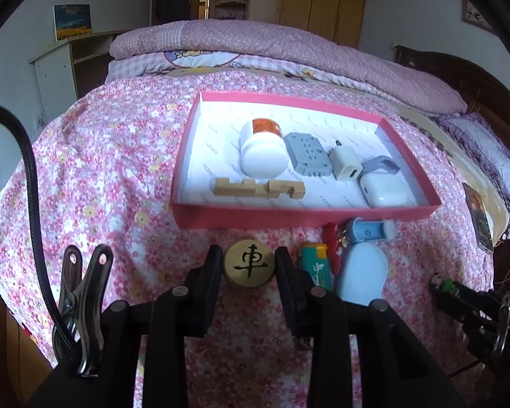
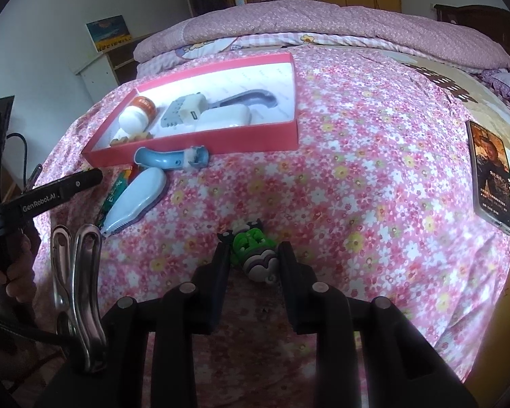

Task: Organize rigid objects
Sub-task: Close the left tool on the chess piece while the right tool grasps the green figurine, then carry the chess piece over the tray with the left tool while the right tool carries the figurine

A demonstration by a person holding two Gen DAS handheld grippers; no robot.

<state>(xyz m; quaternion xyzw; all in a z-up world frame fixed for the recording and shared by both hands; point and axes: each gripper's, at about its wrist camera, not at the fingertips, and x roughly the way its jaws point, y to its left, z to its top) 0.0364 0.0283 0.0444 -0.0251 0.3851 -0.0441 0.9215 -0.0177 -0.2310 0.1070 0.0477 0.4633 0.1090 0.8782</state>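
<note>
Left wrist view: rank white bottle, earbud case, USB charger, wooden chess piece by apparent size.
1. white bottle
2. earbud case and wooden chess piece: look alike, and the piece is nearer the camera
3. USB charger

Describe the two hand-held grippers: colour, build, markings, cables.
Both are matte black plastic. The left hand-held gripper and right hand-held gripper each have two flat fingers on linkage bars with round silver rivets. A shiny metal spring clip sits at each one's left side, and a black cable runs past it. The left one's side reads "GenRobot.AI" in white.
</note>
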